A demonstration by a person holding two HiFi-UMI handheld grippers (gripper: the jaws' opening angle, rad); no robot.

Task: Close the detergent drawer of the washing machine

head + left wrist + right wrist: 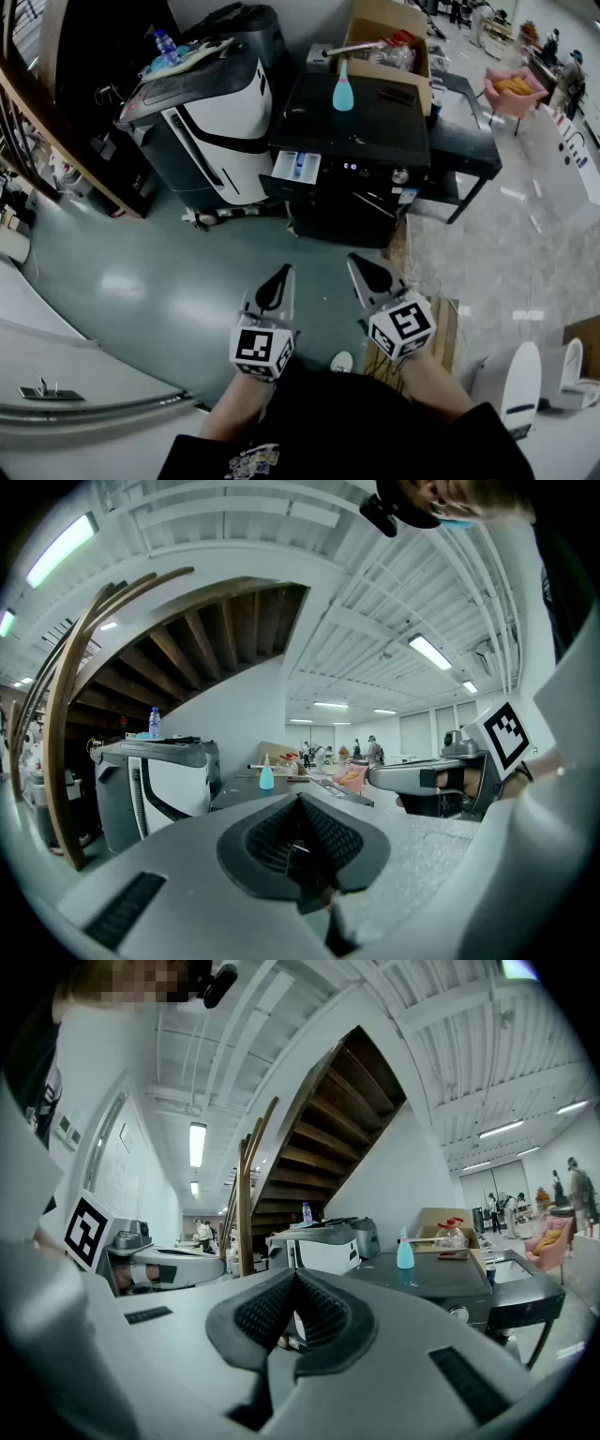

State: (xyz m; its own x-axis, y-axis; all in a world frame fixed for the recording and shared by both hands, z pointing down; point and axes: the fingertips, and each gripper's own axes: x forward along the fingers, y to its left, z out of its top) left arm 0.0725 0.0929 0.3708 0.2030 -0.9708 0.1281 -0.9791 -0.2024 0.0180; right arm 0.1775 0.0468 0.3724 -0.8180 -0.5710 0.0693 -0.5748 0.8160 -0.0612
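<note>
A black washing machine point(361, 155) stands ahead of me on the floor. Its white detergent drawer point(298, 167) is pulled out at the upper left of its front. A light blue bottle point(343, 89) stands on its top. My left gripper point(279, 276) and right gripper point(361, 265) hover side by side well short of the machine, both shut and empty. In the left gripper view the shut jaws point(300, 799) point toward the machine's top, with the right gripper point(422, 777) beside them. The right gripper view shows its shut jaws point(295, 1279) and the machine point(441, 1283) at right.
A white and black appliance point(202, 117) with a water bottle point(165, 45) on top stands left of the washer. A cardboard box point(389, 42) sits behind it, a black bench point(464, 141) to its right. Wooden stair rails point(56, 122) run at left. A toilet point(511, 380) stands lower right.
</note>
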